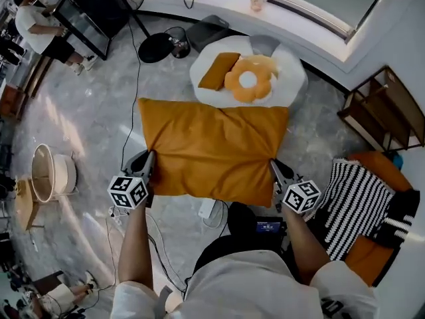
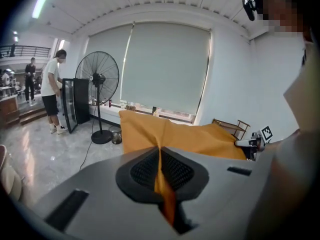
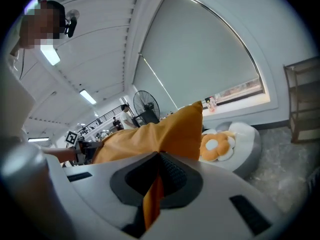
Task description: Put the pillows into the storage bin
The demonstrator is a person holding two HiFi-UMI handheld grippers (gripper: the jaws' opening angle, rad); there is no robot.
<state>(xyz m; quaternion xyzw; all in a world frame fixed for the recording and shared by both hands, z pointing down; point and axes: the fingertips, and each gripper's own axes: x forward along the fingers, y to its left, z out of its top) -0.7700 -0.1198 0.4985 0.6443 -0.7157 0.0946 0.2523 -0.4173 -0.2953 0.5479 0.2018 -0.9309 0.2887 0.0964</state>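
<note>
The carrying step is in hand: the big pillow (image 1: 216,151) is hanging spread between both grippers, in the air just short of the bin (image 1: 294,90), which is holding a flower cushion (image 1: 249,80) and a small pillow (image 1: 218,70). The next move is likely calling for a forward swing over the rim, then a release. The left gripper (image 1: 149,163) is clamping the pillow's near left corner, jaws nearly together on fabric. The right gripper (image 1: 275,169) is pinching the near right corner likewise.

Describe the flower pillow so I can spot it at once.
Look past the big orange pillow to the white round bin. The flower pillow lies there, beside a plain rectangular orange pillow; it alone has petals and a white centre.
</note>
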